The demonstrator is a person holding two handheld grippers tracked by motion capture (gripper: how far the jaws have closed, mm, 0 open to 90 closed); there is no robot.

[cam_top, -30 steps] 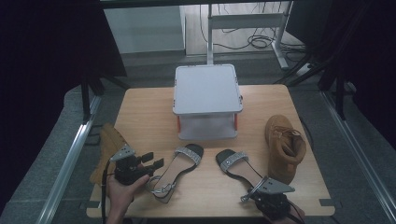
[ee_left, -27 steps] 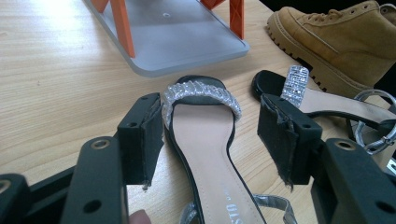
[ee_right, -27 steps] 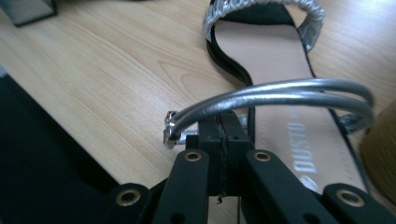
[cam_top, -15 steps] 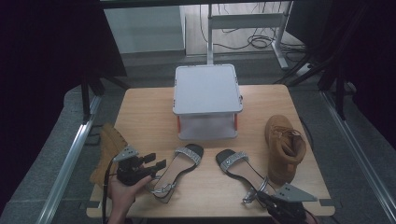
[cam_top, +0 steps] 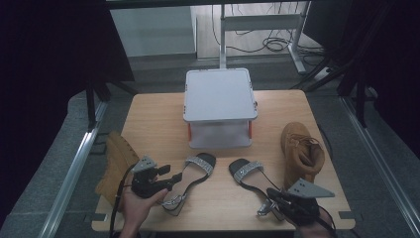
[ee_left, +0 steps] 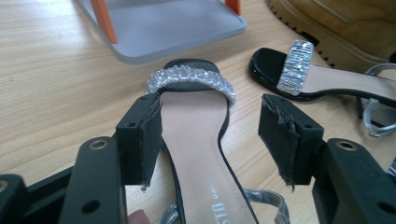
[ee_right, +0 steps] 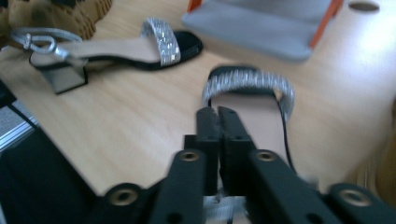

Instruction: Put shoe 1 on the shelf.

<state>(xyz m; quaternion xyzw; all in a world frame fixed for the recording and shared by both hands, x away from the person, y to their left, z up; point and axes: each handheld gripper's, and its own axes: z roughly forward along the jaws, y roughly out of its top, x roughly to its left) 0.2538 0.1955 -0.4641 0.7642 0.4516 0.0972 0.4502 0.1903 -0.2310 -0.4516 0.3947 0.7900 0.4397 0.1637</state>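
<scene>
Tan boots (cam_top: 300, 151) flank sandals (cam_top: 190, 176); grey box (cam_top: 219, 106) behind, btwn them.

On the worktop (cam_top: 148, 119) a lidded box (cam_top: 219, 94) stands at the middle, toward the far edge. Before it, two sandals lie side by side with their toes toward the box: the left sandal (cam_top: 190, 177) and, just to its right, the right sandal (cam_top: 250, 178). A boot (cam_top: 300, 151) lies right of the right sandal, near the worktop's right edge. Another boot (cam_top: 116, 166) sits at the worktop's left edge, left of the left sandal. The left gripper (cam_top: 161, 179) lies between that boot and the left sandal, its jaws either side of the sandal's sole. The right gripper (cam_top: 275, 198) is at the near edge, at the heel end of the right sandal.
</scene>
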